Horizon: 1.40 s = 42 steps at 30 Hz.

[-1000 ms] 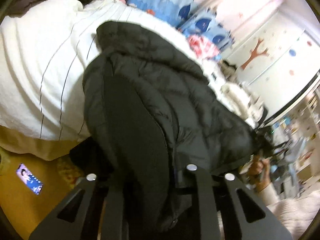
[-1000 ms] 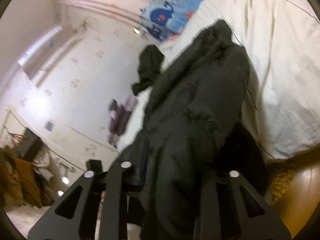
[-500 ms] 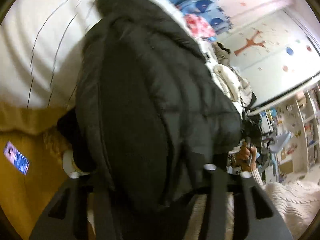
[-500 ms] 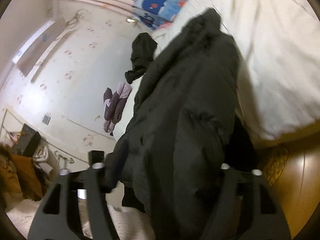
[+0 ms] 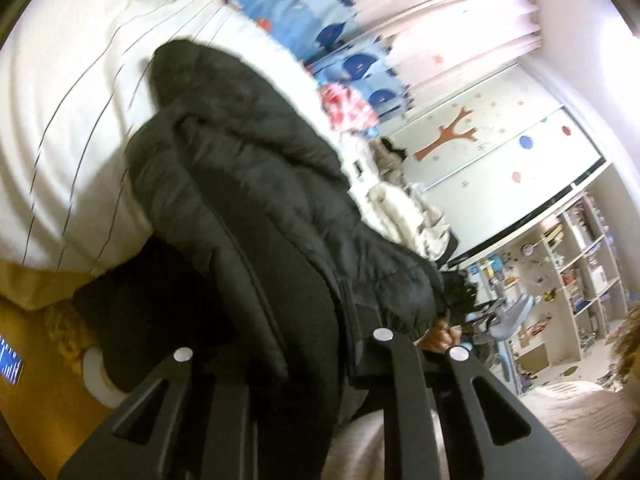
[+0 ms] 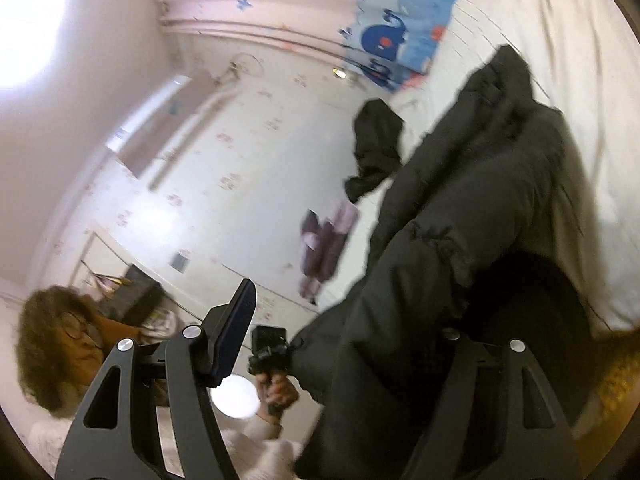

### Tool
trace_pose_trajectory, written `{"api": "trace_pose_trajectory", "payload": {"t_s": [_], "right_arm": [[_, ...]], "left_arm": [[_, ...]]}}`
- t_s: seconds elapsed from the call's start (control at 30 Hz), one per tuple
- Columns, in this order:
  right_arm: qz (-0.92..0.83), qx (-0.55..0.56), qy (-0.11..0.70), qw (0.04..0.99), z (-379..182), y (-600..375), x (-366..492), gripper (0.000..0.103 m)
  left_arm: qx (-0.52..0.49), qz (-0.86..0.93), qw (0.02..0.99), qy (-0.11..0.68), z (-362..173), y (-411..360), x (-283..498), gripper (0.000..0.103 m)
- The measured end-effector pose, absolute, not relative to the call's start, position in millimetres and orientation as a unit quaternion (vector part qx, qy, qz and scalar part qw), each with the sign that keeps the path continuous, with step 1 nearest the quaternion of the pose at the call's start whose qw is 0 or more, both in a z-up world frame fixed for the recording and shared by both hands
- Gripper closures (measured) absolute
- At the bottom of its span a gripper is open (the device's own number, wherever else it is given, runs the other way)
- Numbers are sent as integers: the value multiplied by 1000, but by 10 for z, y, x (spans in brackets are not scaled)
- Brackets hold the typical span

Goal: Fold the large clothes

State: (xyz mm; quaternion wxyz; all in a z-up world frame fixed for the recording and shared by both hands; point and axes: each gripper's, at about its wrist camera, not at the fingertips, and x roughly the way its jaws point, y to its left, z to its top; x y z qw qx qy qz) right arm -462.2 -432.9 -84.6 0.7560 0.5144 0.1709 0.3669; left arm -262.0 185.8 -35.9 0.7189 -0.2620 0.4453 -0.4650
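Observation:
A large black puffer jacket (image 5: 248,184) hangs from the edge of the white striped bed (image 5: 60,100) down toward me. My left gripper (image 5: 288,364) is shut on the jacket's lower edge, and the fabric bunches between its fingers. In the right wrist view the same jacket (image 6: 460,248) drapes over my right gripper (image 6: 340,344). Its jaws stand wide apart; the left finger (image 6: 232,336) is bare and the right finger is hidden under the jacket. The left-hand gripper (image 6: 268,348) also shows there, holding the jacket's corner.
A blue whale-print pillow (image 5: 304,4) and a red-and-white garment (image 5: 348,108) lie at the head of the bed. A small black garment (image 6: 376,144) and a purple one (image 6: 324,236) lie on the bed's far side. Shelves (image 5: 576,260) stand at right. Wooden floor (image 5: 44,380) lies below.
My right gripper's jaws have spread wide and its left finger has come free of the jacket. Both views have swung, and the jacket's hem has lifted up and toward me.

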Motion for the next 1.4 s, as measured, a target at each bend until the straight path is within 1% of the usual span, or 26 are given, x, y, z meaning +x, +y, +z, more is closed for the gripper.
{"api": "trace_pose_trajectory", "payload": {"t_s": [0.2, 0.57, 0.8, 0.93, 1.07, 1.2, 1.3, 1.4], "right_arm": [[373, 521, 122, 758, -581, -4531, -4386, 38], [360, 523, 85, 768, -233, -4807, -3749, 38], [324, 512, 96, 790, 179, -5017, -2877, 39], [289, 519, 104, 798, 299, -5134, -2317, 38], [245, 533, 123, 801, 261, -5282, -1705, 38], [191, 543, 153, 803, 12, -5420, -1147, 38], [141, 558, 188, 796, -389, -5532, -671, 38], [97, 564, 220, 790, -843, -5587, -377, 38]], "left_arm": [[-294, -468, 728, 405, -84, 1884, -2366, 85], [-359, -444, 740, 356, 148, 1971, -1799, 85], [-391, -413, 751, 335, 306, 1824, -1098, 85], [-409, -386, 757, 333, 324, 1689, -579, 85], [-415, -350, 767, 343, 245, 1521, 11, 85], [-412, -307, 778, 361, 15, 1376, 522, 85], [-400, -266, 787, 386, -287, 1260, 831, 85], [-389, -227, 790, 417, -687, 1157, 1047, 85]]}}
